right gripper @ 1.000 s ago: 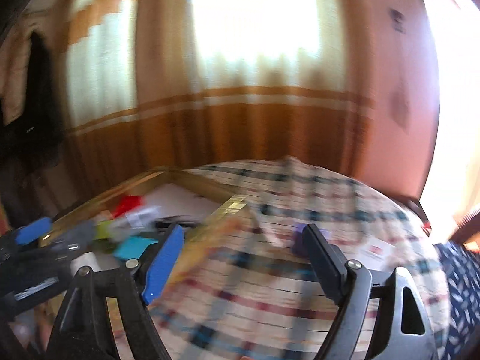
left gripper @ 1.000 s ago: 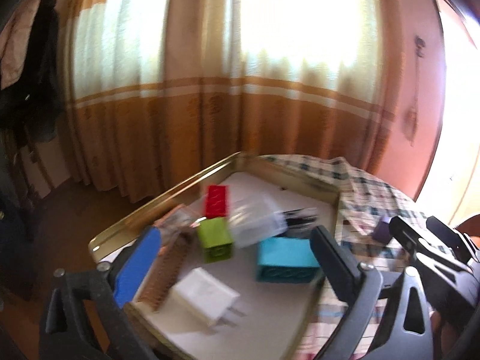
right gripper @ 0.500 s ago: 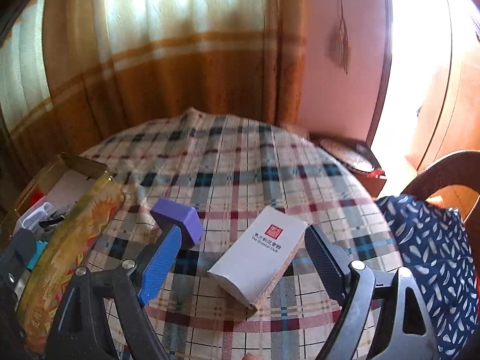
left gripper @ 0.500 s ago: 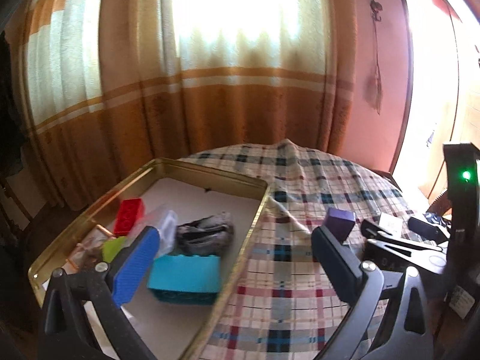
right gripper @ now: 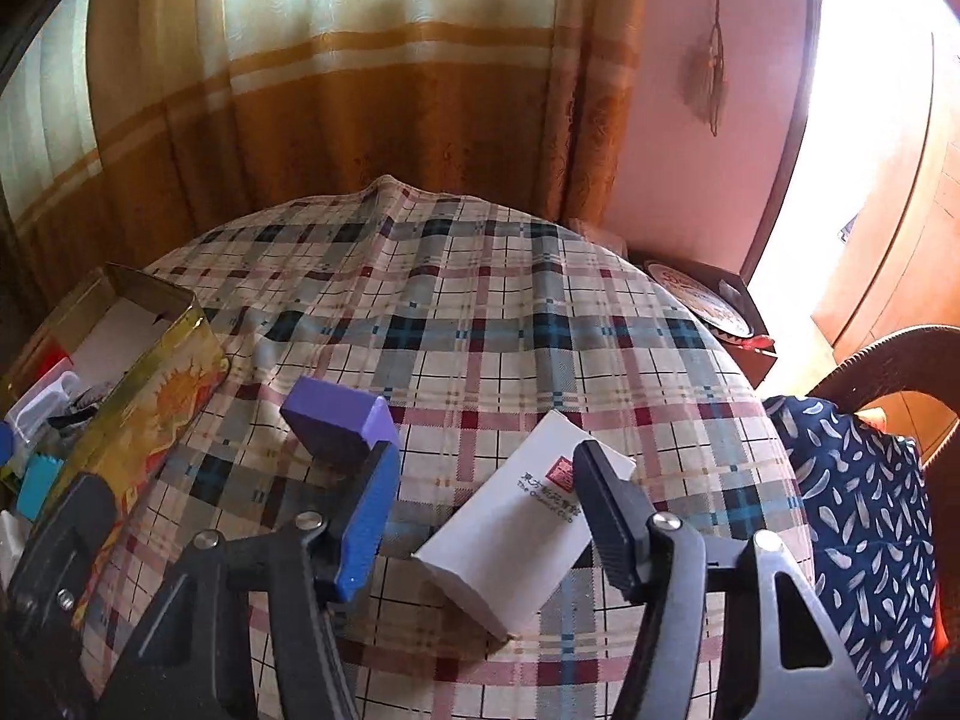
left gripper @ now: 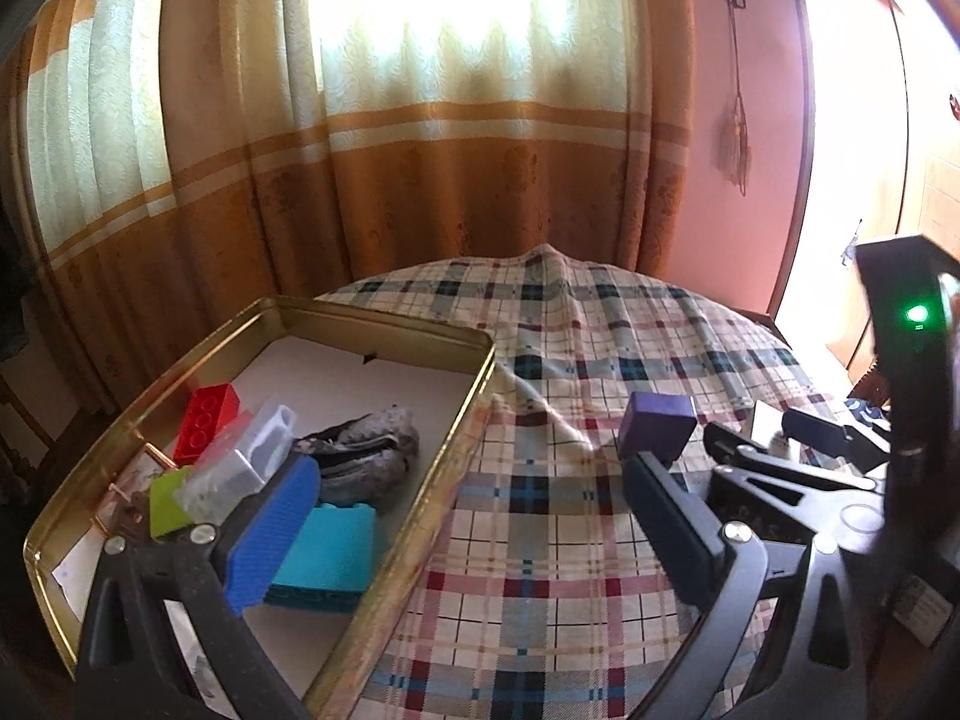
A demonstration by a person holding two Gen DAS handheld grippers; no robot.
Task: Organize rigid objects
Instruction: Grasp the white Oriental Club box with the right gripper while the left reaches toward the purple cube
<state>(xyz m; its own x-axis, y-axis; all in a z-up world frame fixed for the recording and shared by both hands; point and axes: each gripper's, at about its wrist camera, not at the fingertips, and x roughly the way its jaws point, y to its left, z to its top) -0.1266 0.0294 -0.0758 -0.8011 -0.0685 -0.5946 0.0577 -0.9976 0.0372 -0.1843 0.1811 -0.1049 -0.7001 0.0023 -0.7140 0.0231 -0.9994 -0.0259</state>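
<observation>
A gold tin [left gripper: 372,324] stands at the left of the plaid table; its printed side [right gripper: 150,402] shows in the right wrist view. Inside lie a red brick [left gripper: 207,420], a clear case [left gripper: 240,462], a green block [left gripper: 168,501], a teal brick [left gripper: 330,558] and a grey pouch [left gripper: 366,456]. A purple block [left gripper: 657,426] [right gripper: 339,420] sits on the cloth. My left gripper [left gripper: 474,516] is open and empty over the tin's right rim. My right gripper [right gripper: 486,504] is closing around a white box [right gripper: 510,540]; the blue pad stands apart from it.
A chair draped with blue patterned cloth [right gripper: 858,510] stands at the table's right edge. A low stand with a round plate [right gripper: 702,300] is behind the table. Orange curtains [left gripper: 420,180] hang behind. My right gripper's body [left gripper: 780,468] is right of the purple block.
Both views swung right, from the tin toward the plaid cloth. The right gripper came down over the white box and its jaws narrowed around it.
</observation>
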